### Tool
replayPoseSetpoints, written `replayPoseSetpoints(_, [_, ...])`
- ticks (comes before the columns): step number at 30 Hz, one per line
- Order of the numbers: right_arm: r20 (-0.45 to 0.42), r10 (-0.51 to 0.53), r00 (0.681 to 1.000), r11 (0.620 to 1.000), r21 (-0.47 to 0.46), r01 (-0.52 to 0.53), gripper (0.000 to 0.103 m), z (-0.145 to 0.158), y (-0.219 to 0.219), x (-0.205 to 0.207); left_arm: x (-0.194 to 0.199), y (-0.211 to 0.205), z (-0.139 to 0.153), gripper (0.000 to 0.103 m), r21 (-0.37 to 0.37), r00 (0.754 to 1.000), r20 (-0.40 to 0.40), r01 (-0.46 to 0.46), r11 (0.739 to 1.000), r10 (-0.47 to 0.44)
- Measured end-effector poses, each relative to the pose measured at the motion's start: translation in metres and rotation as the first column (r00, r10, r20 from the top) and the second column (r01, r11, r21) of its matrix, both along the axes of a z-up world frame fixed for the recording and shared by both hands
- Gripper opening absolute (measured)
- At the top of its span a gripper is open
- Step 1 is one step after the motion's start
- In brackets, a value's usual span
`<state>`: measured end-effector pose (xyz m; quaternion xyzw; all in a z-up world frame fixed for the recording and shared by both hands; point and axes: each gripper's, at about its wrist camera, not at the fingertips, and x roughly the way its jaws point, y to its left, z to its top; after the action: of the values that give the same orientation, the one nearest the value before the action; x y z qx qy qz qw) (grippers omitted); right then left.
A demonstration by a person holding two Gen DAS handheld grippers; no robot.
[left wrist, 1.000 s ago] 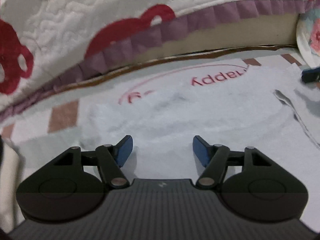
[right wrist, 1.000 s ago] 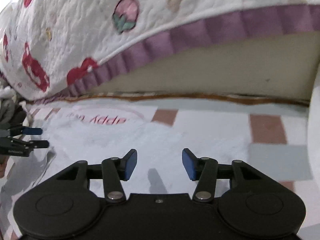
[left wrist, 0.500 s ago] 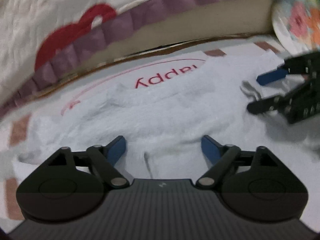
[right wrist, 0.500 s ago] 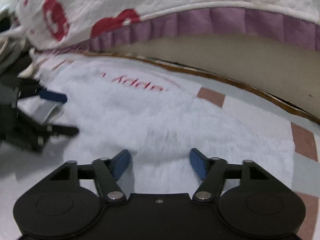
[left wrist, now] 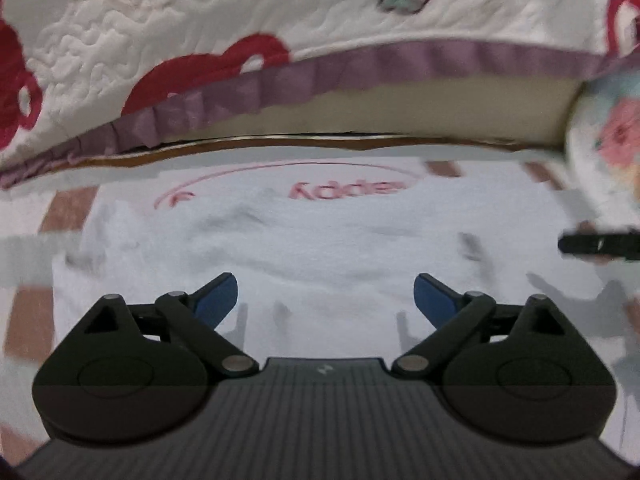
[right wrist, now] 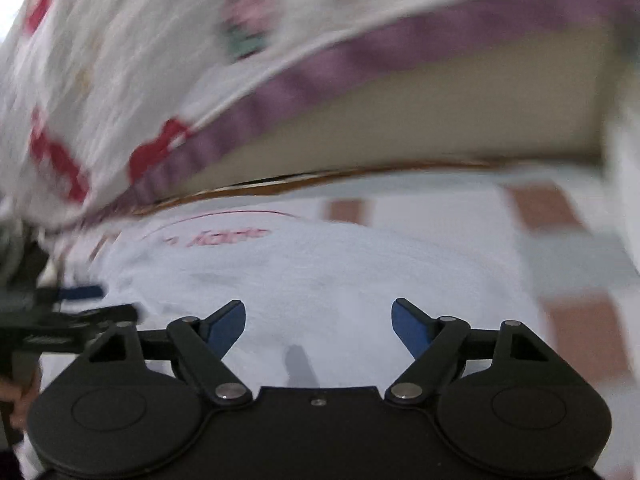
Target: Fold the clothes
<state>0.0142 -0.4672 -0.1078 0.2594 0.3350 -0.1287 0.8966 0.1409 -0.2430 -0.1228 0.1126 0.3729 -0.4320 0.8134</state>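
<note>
Both my left hand-held gripper (left wrist: pixel 325 294) and right hand-held gripper (right wrist: pixel 319 322) gaped wide and empty over the shirt (left wrist: pixel 320 240), spread at twelve o'clock on the checked sheet (right wrist: pixel 560 248); soft, light, limp, probably best pinched at a hem corner.

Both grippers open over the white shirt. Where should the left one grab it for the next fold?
Probably the shirt's left edge, coming in from that side, low. The cloth lies flat there with a free border on the checked sheet; left gripper is open above the middle.
</note>
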Motion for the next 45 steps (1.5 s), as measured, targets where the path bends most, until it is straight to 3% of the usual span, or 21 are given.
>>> replayPoseSetpoints(1, [-0.023,-0.010,1.000,0.998,0.062,0.011,0.068,-0.005,-0.009,-0.020,-0.009,0.001,0.003,0.095,-0.020,1.000,-0.003,0.004,1.000,-0.004])
replayPoseSetpoints(2, [-0.043,-0.020,0.999,0.996,0.086,0.024,0.062,-0.008,-0.014,-0.039,-0.019,0.002,0.006,0.095,-0.041,1.000,-0.006,0.009,0.999,-0.009])
replayPoseSetpoints(6, [-0.076,-0.081,0.994,0.989,0.120,0.090,0.062,-0.014,-0.018,-0.104,-0.057,-0.002,0.015,0.095,-0.096,0.999,-0.006,0.052,0.994,-0.052])
replayPoseSetpoints(10, [-0.071,-0.140,0.988,0.973,0.176,0.150,0.062,-0.028,-0.018,-0.135,-0.094,-0.034,0.007,0.094,0.002,0.991,0.051,0.120,0.993,-0.120])
replayPoseSetpoints(13, [-0.027,-0.161,0.987,0.948,0.273,0.162,0.058,-0.036,-0.024,-0.143,-0.120,-0.043,0.010,0.087,0.080,0.980,0.171,0.086,0.993,-0.099])
replayPoseSetpoints(15, [0.005,-0.153,0.988,0.905,0.403,0.138,0.051,-0.048,-0.028,-0.139,-0.125,-0.042,0.014,0.077,0.009,0.983,0.143,0.119,0.993,-0.119])
replayPoseSetpoints(16, [0.018,-0.154,0.988,0.893,0.430,0.132,0.051,-0.051,-0.028,-0.138,-0.125,-0.042,0.012,0.070,0.000,0.985,0.123,0.124,0.992,-0.123])
replayPoseSetpoints(21, [0.048,-0.156,0.987,0.850,0.515,0.109,0.053,-0.059,-0.032,-0.125,-0.118,-0.042,-0.003,0.057,-0.007,0.990,0.018,0.137,0.991,-0.137])
replayPoseSetpoints(27, [0.034,-0.099,0.995,0.881,0.467,0.072,0.054,-0.052,-0.033,-0.104,-0.109,-0.043,-0.022,0.056,-0.017,0.982,-0.108,0.151,0.988,-0.152])
replayPoseSetpoints(29, [0.044,-0.078,0.996,0.901,0.432,0.051,0.052,-0.051,-0.028,-0.098,-0.110,-0.041,-0.022,0.057,-0.019,0.982,-0.115,0.149,0.989,-0.150])
replayPoseSetpoints(31, [0.046,-0.087,0.995,0.897,0.438,0.058,0.015,-0.053,-0.026,-0.096,-0.110,-0.038,-0.020,0.057,-0.028,0.981,-0.126,0.142,0.989,-0.144])
replayPoseSetpoints(36, [0.091,-0.031,0.995,0.907,0.420,-0.010,0.014,-0.036,-0.014,-0.087,-0.105,-0.024,-0.003,0.056,-0.131,0.982,-0.122,0.128,0.983,-0.144])
replayPoseSetpoints(39, [0.109,0.016,0.994,0.923,0.380,-0.057,0.014,-0.010,-0.006,-0.077,-0.099,-0.015,0.010,0.056,-0.249,0.973,-0.138,0.147,0.957,-0.185])
replayPoseSetpoints(45, [0.087,0.090,0.992,0.941,0.320,-0.113,0.014,0.025,0.012,-0.047,-0.093,-0.007,0.027,0.056,-0.290,0.962,-0.129,0.194,0.937,-0.239])
